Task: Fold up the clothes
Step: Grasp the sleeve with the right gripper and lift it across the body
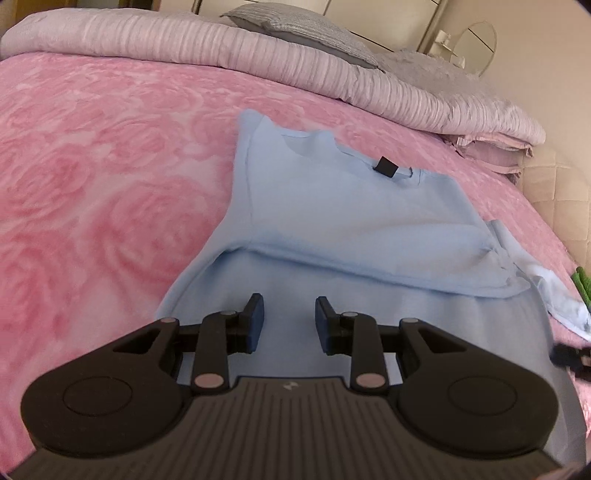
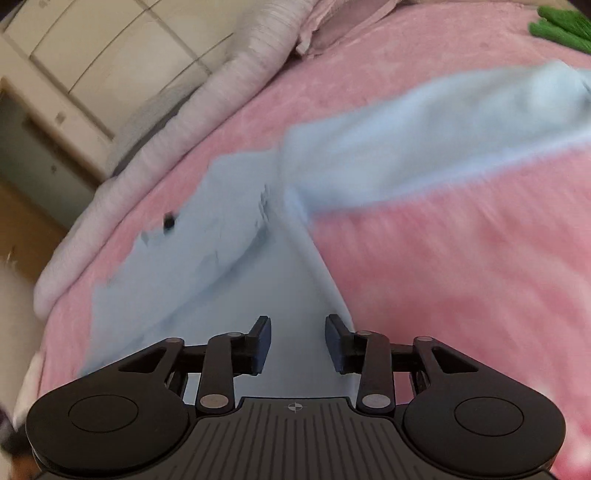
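A light blue T-shirt (image 1: 332, 221) lies on the pink rose-patterned bedspread (image 1: 92, 166), with a black tag (image 1: 386, 167) at its collar. One side is folded over the body, and a sleeve sticks out at the right. My left gripper (image 1: 289, 321) hovers open over the shirt's lower part, nothing between its fingers. In the right wrist view the same shirt (image 2: 236, 229) is blurred by motion, its sleeve (image 2: 424, 147) stretching to the upper right. My right gripper (image 2: 298, 343) stands open above the shirt's right edge, holding nothing.
A rolled pale duvet (image 1: 258, 48) and grey pillows (image 1: 295, 29) line the far side of the bed. Something green (image 2: 561, 26) lies on the bedspread (image 2: 461, 277) at the far right. A white cabinet (image 2: 85, 55) stands beyond the bed.
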`<state>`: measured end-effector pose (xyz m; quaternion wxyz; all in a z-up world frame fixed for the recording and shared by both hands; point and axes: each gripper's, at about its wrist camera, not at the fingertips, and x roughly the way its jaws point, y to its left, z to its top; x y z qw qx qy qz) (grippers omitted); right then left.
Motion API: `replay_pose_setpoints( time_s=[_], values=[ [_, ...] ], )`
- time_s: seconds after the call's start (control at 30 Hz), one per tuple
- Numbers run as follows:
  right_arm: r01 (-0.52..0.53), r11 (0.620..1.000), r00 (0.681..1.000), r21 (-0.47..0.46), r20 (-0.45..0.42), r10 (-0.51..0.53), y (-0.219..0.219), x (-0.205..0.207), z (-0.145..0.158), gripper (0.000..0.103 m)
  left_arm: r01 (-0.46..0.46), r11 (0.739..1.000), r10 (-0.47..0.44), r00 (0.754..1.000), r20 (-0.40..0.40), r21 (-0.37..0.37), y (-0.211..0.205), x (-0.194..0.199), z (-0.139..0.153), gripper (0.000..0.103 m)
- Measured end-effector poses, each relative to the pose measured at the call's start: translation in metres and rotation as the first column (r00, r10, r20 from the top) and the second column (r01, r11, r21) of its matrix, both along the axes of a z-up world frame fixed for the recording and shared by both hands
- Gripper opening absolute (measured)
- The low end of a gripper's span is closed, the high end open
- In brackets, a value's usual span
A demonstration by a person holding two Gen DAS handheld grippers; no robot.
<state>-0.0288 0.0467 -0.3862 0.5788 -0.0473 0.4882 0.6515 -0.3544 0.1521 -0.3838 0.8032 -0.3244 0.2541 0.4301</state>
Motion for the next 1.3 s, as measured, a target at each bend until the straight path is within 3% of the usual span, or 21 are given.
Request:
replay_pose_setpoints(
  time_s=[0.07, 0.2, 0.3, 0.4, 0.5, 0.6, 0.7, 0.73, 0.77, 0.8, 0.87, 0.93, 1.0, 1.07, 1.13, 1.17, 1.2, 1.23, 1.27, 1.3],
  values=[
    [0.010, 1.000, 0.999, 0.009, -0.040, -0.009, -0.030, 0.014, 0.002, 0.035, -0.021, 1.000, 0.020, 1.000, -0.004, -0.009, -0.008, -0.009, 0.002, 0.026],
    [0.123, 0.991, 0.990, -0.049, -0.065, -0.126, -0.061, 0.056, 0.005, 0.035, -0.027, 0.998, 0.026, 1.000, -0.012, -0.056, -0.028, -0.015, 0.013, 0.026],
    [0.271, 0.961, 0.955, -0.046, -0.111, -0.275, -0.064, 0.096, 0.003, 0.035, 0.019, 0.997, -0.018, 1.000, 0.016, -0.076, -0.036, -0.004, 0.018, 0.026],
    [0.448, 0.892, 0.866, -0.053, -0.222, -0.448, -0.055, 0.143, -0.010, 0.035, 0.029, 0.996, -0.028, 0.999, 0.017, -0.079, -0.030, 0.014, 0.017, 0.026],
    [0.550, 0.832, 0.750, -0.070, -0.397, -0.529, -0.041, 0.183, -0.029, 0.035, 0.040, 0.996, -0.038, 0.999, 0.019, -0.083, -0.023, 0.032, 0.016, 0.026],
    [0.587, 0.805, 0.683, -0.081, -0.485, -0.547, -0.021, 0.205, -0.041, 0.035, 0.050, 0.995, -0.048, 0.999, 0.021, -0.086, -0.016, 0.051, 0.014, 0.026],
    [0.625, 0.768, 0.622, -0.138, -0.506, -0.597, -0.005, 0.217, -0.043, 0.032, 0.058, 0.994, -0.056, 0.998, 0.029, -0.092, -0.012, 0.064, 0.012, 0.026],
    [0.635, 0.757, 0.626, -0.154, -0.473, -0.621, 0.001, 0.218, -0.040, 0.020, 0.061, 0.994, -0.058, 0.998, 0.033, -0.094, -0.012, 0.066, 0.011, 0.026],
    [0.641, 0.751, 0.663, -0.159, -0.379, -0.646, 0.011, 0.215, -0.032, 0.006, 0.063, 0.993, -0.059, 0.998, 0.036, -0.096, -0.013, 0.065, 0.010, 0.026],
    [0.644, 0.753, 0.705, -0.135, -0.276, -0.653, 0.019, 0.208, -0.022, 0.005, 0.063, 0.993, -0.059, 0.997, 0.039, -0.097, -0.013, 0.063, 0.010, 0.026],
    [0.609, 0.793, 0.793, 0.019, -0.028, -0.609, 0.032, 0.178, 0.012, 0.004, 0.063, 0.993, -0.059, 0.997, 0.044, -0.101, -0.015, 0.059, 0.011, 0.026],
    [0.486, 0.848, 0.833, 0.210, 0.180, -0.523, 0.043, 0.126, 0.052, 0.004, 0.055, 0.993, -0.050, 0.998, 0.049, -0.108, -0.017, 0.052, 0.011, 0.026],
    [0.294, 0.888, 0.849, 0.355, 0.330, -0.413, 0.049, 0.067, 0.086, 0.004, 0.044, 0.992, -0.037, 0.998, 0.058, -0.117, -0.018, 0.043, 0.012, 0.026],
    [0.048, 0.912, 0.856, 0.408, 0.453, -0.248, 0.052, -0.003, 0.105, 0.004, 0.033, 0.990, -0.023, 0.997, 0.077, -0.135, -0.020, 0.036, 0.010, 0.026],
    [-0.204, 0.896, 0.815, 0.394, 0.575, -0.067, 0.054, -0.073, 0.115, 0.004, 0.023, 0.988, -0.008, 0.995, 0.096, -0.153, -0.023, 0.030, 0.009, 0.026],
    [-0.331, 0.878, 0.769, 0.344, 0.638, 0.040, 0.056, -0.109, 0.110, 0.005, 0.018, 0.987, -0.001, 0.994, 0.105, -0.162, -0.024, 0.026, 0.009, 0.026],
    [-0.446, 0.854, 0.701, 0.267, 0.697, 0.148, 0.057, -0.143, 0.102, 0.006, 0.013, 0.985, 0.007, 0.993, 0.115, -0.171, -0.025, 0.023, 0.008, 0.026],
    [-0.539, 0.828, 0.612, 0.153, 0.747, 0.261, 0.057, -0.174, 0.089, 0.012, 0.012, 0.984, 0.010, 0.993, 0.122, -0.177, -0.026, 0.021, 0.008, 0.026],
    [-0.606, 0.794, 0.521, 0.045, 0.777, 0.354, 0.056, -0.202, 0.074, 0.020, 0.015, 0.983, 0.008, 0.992, 0.125, -0.181, -0.028, 0.019, 0.008, 0.026],
    [-0.635, 0.771, 0.450, -0.033, 0.797, 0.404, 0.052, -0.221, 0.060, 0.024, 0.018, 0.983, 0.006, 0.992, 0.129, -0.185, -0.029, 0.018, 0.009, 0.026]
  ],
)
